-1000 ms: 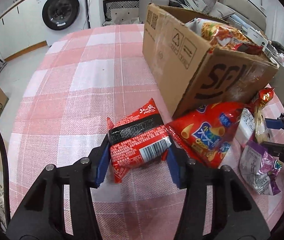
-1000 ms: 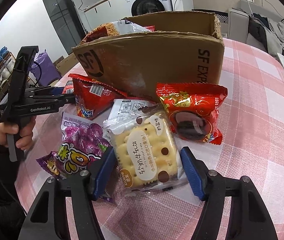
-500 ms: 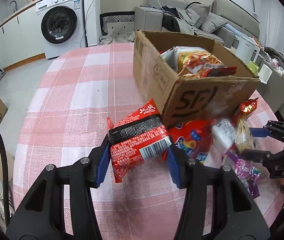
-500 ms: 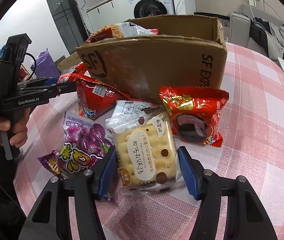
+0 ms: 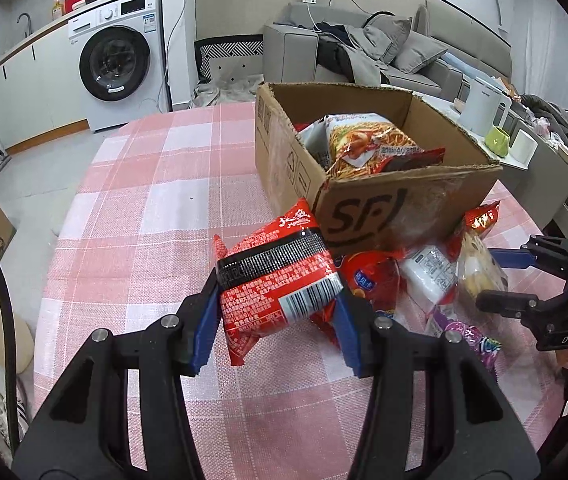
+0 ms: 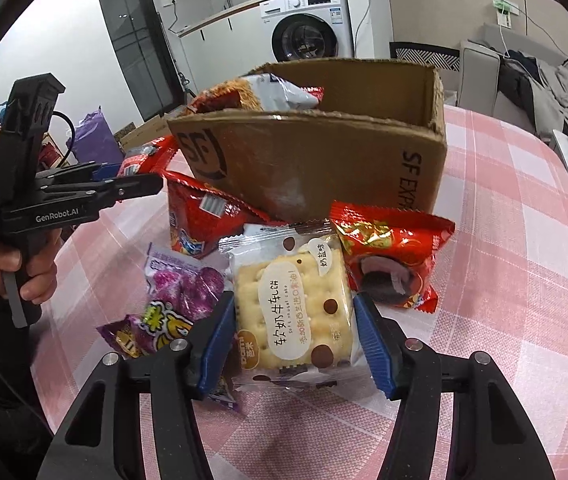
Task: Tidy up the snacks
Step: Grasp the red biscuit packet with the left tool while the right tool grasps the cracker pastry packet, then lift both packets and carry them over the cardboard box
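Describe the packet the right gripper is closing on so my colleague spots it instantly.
Start at the cardboard box on the checked table. In front of it lies a snack heap; the cracker packet sits between the right gripper pads. It alone is clear, showing pale crackers.

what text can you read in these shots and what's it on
"SF": cardboard box, end wall.
"SF EXP", cut off: same box, side wall in the right wrist view.
"GenRobot.AI": left gripper body.
"DAS": right gripper body.
Red noodle packet, cracker packet: Chinese print, small lines unreadable.
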Available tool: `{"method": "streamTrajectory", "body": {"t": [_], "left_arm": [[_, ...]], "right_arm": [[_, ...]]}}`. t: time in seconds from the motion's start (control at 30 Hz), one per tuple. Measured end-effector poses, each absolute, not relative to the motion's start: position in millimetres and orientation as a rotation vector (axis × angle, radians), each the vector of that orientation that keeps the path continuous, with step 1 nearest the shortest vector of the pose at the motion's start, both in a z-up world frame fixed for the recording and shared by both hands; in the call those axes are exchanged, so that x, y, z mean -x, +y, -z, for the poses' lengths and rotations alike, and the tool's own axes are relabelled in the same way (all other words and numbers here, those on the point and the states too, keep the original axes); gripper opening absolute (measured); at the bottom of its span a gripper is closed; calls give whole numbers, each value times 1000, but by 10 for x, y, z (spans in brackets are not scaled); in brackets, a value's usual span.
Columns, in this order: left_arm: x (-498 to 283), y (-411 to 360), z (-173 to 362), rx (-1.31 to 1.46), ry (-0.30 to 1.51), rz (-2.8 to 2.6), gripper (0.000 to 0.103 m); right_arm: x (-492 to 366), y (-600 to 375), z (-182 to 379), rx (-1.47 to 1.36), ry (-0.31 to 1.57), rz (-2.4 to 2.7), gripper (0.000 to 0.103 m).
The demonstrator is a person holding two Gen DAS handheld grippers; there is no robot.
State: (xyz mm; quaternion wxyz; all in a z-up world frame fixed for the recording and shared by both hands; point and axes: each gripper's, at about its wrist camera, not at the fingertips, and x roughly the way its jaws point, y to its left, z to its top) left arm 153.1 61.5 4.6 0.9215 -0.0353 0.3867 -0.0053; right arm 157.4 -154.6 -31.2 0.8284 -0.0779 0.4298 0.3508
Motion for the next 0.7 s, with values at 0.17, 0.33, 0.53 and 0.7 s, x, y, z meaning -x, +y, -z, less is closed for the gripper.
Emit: {"method": "streamTrajectory", "body": {"t": [0.17,0.33,0.53,0.7], "left_arm": [[-1461,588,-152,69,770,11,48],[-1390,559,-270,63,742,13,48],[-1294,522,-408,58,715,15,48],[-1211,517,-529,61,687,16,48]], "right_arm": [[-1530,-1618,253,152,878,-748,59],[-1508,-1628,127,132,832,-745,59],[-1483,-1626,32,119,790,-748,58],[-1444,-1672,-57,101,758,-750,58]]}}
